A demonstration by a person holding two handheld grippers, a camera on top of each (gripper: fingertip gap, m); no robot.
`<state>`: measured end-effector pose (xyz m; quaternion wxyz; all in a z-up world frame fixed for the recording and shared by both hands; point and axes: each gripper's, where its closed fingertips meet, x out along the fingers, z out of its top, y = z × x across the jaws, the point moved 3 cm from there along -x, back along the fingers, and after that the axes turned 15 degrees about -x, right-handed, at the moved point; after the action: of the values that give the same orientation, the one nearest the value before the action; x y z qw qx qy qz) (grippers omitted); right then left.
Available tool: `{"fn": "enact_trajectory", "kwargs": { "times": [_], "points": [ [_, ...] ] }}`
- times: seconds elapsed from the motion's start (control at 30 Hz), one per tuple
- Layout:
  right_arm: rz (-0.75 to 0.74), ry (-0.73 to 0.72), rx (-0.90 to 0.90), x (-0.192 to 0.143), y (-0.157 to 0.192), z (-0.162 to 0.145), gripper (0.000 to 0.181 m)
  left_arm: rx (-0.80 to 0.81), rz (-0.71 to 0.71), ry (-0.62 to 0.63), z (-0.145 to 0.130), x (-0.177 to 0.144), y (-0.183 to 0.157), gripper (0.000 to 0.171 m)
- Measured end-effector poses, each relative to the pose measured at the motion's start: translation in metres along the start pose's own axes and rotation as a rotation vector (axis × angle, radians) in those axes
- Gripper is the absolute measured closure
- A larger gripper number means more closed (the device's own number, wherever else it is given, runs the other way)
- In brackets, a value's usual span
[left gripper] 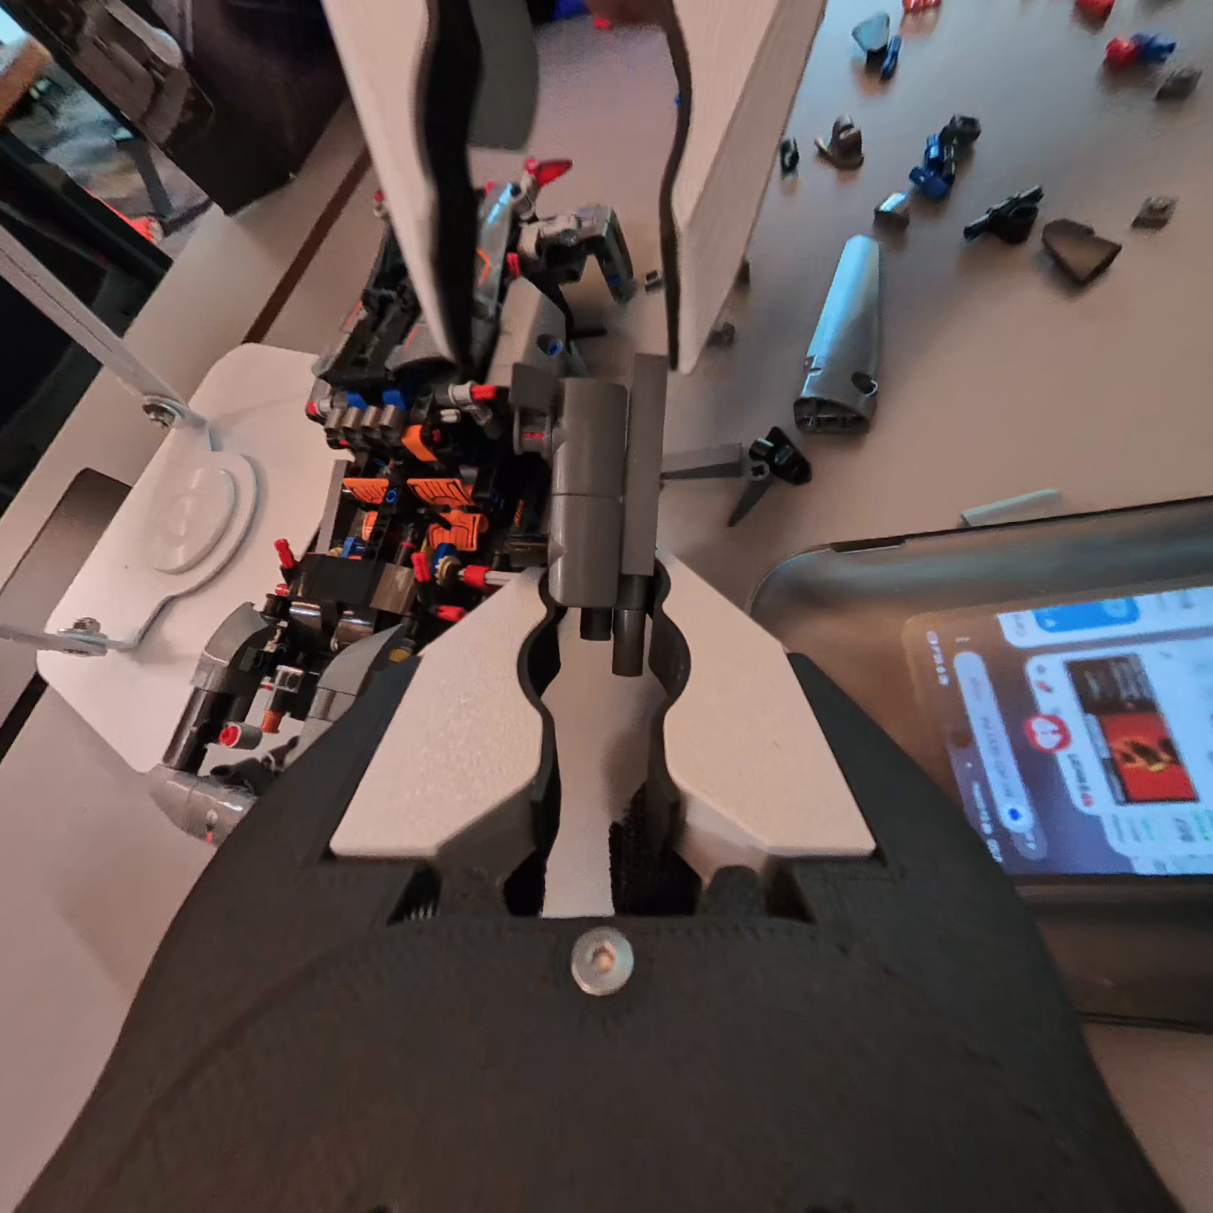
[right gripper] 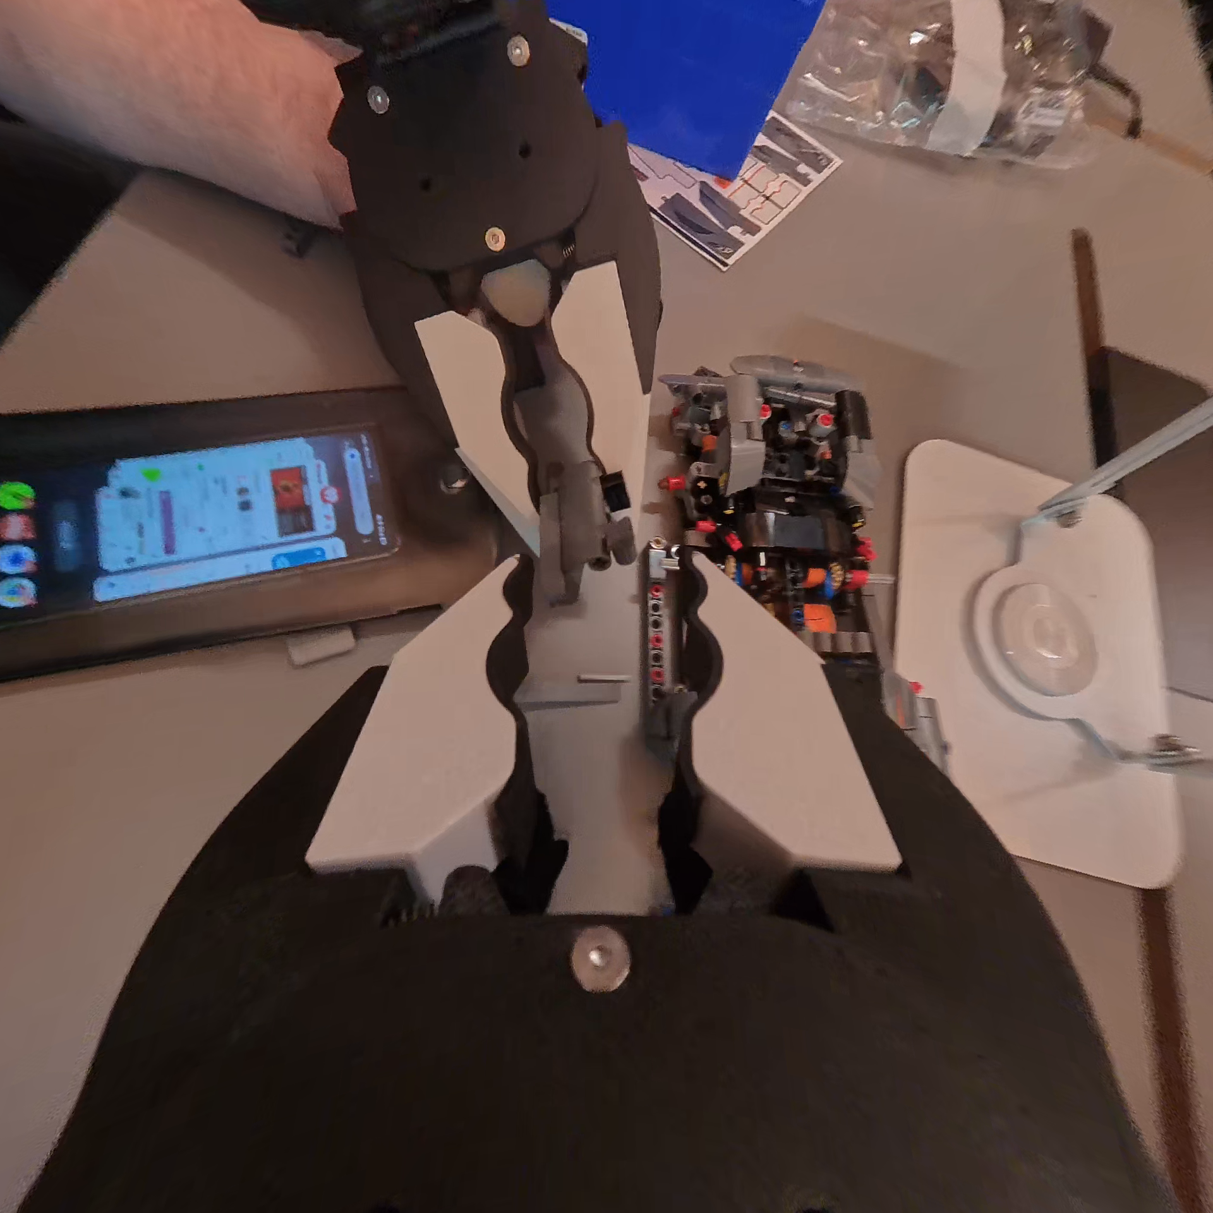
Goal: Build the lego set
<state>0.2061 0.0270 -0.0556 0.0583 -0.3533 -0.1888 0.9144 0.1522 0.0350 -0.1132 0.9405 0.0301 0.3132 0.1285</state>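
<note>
My left gripper [left gripper: 600,584] is shut on a dark grey Lego sub-assembly [left gripper: 594,472] of stacked panels, with pins pointing back between my fingers. It holds the piece just right of the part-built Lego car [left gripper: 420,499], which is black and grey with orange and red parts. My right gripper [right gripper: 604,564] is open and empty. It faces the left gripper [right gripper: 577,525] and the grey piece [right gripper: 571,505]. The car [right gripper: 781,499] lies just right of it, and the car's grey holed side beam [right gripper: 656,630] runs between my right fingers. In the left wrist view the right gripper's fingers [left gripper: 453,197] hang over the car.
A phone [left gripper: 1083,722] with a lit screen lies on a dark tray; it also shows in the right wrist view [right gripper: 230,512]. A white stand base [right gripper: 1030,643] sits beyond the car. Loose pieces include a grey curved panel [left gripper: 843,335] and a black connector [left gripper: 774,459]. A sticker sheet [right gripper: 742,190], a blue box [right gripper: 689,72] and bags [right gripper: 952,72] lie far off. Left tips to right tips: about 6 cm.
</note>
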Motion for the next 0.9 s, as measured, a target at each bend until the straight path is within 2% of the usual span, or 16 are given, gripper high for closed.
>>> {"fn": "enact_trajectory", "kwargs": {
  "times": [0.1,0.17,0.27,0.4,0.63,0.73,0.8,0.9],
  "points": [
    [-0.072,0.07,-0.217,0.0,0.008,0.009,0.138,0.011,0.026,0.052,-0.005,0.004,0.0,0.151],
    [-0.059,0.132,-0.309,0.009,0.02,0.01,0.139,0.027,0.038,0.086,-0.007,0.007,-0.002,0.151],
    [-0.046,0.27,-0.395,0.027,0.029,-0.008,0.14,0.053,0.067,0.131,-0.009,0.01,-0.005,0.151],
    [-0.07,0.346,-0.439,0.036,0.031,-0.015,0.154,0.074,0.09,0.175,-0.013,0.014,-0.009,0.151],
    [-0.189,0.458,-0.592,0.038,0.025,-0.018,0.159,0.133,0.177,0.173,-0.01,0.013,-0.004,0.151],
    [-0.313,0.531,-0.714,0.032,0.012,-0.016,0.161,0.187,0.256,0.144,-0.006,0.008,0.006,0.149],
    [-0.352,0.521,-0.732,0.028,0.01,-0.009,0.161,0.183,0.264,0.116,-0.004,0.007,0.008,0.141],
    [-0.401,0.517,-0.777,0.025,0.008,-0.002,0.161,0.188,0.292,0.1,-0.001,0.003,0.013,0.139]
  ]
}}
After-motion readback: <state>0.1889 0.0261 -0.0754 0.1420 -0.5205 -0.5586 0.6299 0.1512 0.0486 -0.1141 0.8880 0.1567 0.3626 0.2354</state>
